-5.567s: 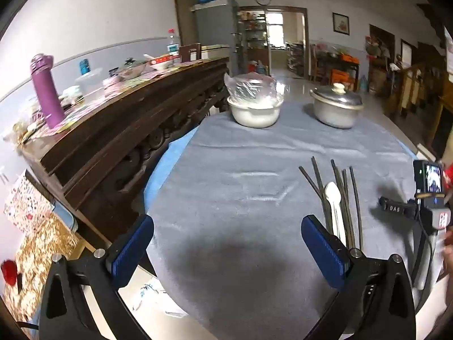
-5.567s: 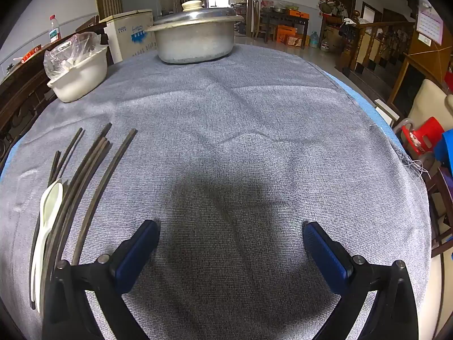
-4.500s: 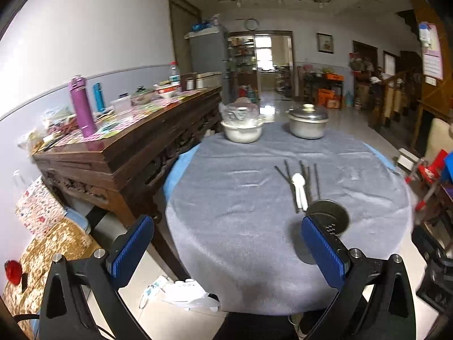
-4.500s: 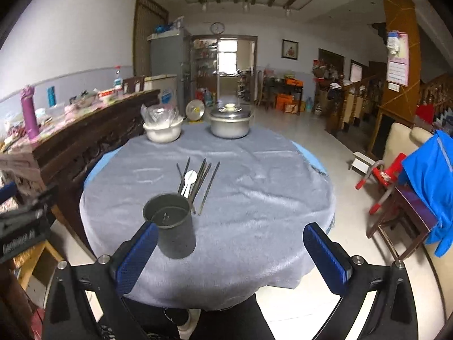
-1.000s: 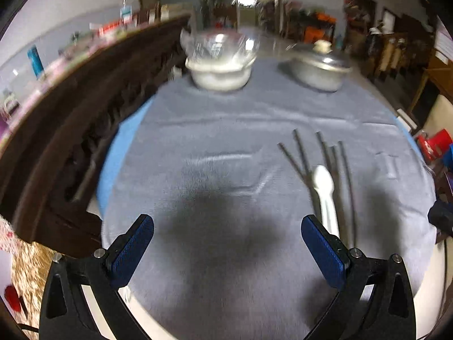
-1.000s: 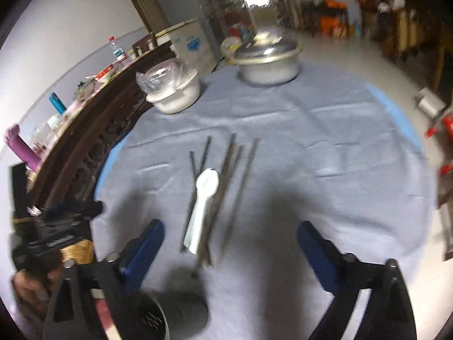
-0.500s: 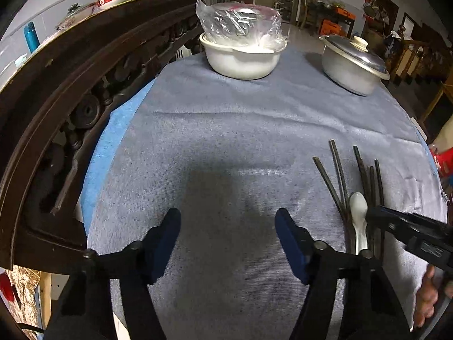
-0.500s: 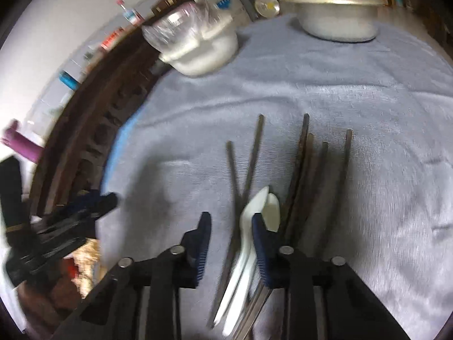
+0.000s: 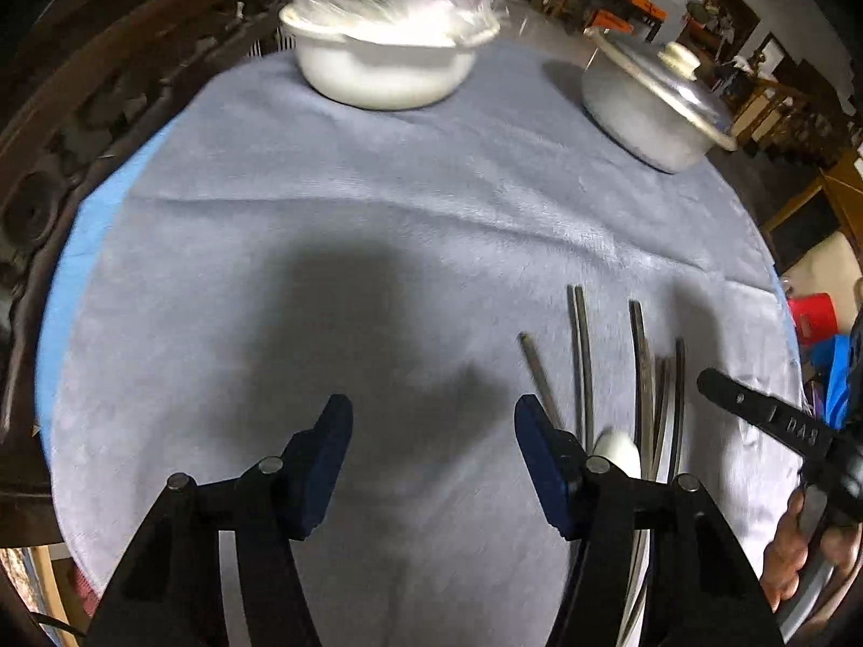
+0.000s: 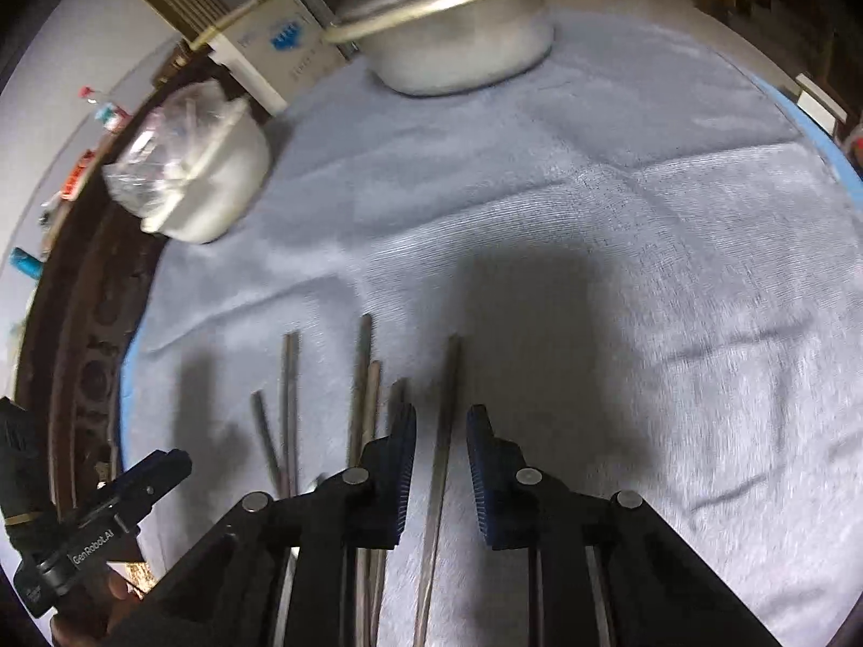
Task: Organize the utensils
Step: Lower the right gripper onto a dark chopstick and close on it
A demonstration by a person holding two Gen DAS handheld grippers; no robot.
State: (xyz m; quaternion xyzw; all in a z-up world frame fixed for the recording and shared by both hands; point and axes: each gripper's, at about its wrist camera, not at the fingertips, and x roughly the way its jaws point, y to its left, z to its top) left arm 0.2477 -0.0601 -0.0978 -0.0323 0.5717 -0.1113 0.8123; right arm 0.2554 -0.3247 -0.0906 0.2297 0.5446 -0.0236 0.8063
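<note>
Several dark chopsticks point(image 10: 367, 377) lie side by side on the grey cloth point(image 10: 647, 269), and they also show in the left wrist view point(image 9: 580, 356). A white spoon point(image 9: 617, 445) lies among them, mostly hidden behind my left finger. My right gripper point(image 10: 441, 420) points down over the rightmost chopstick point(image 10: 452, 377). Its jaws are narrow, the stick runs between them, and a gap shows on each side. My left gripper point(image 9: 431, 410) hovers left of the utensils over bare cloth. Its jaws are closing with nothing between them.
A white bowl covered with a plastic bag point(image 9: 385, 64) and a lidded metal pot point(image 9: 655, 108) stand at the table's far side. A dark carved sideboard point(image 9: 64, 124) runs along the left. A hand point(image 9: 793, 555) holds the other gripper at the right edge.
Both grippers have dropped closer to the table and their jaws have narrowed. The right gripper has shifted from the spoon to the rightmost chopstick.
</note>
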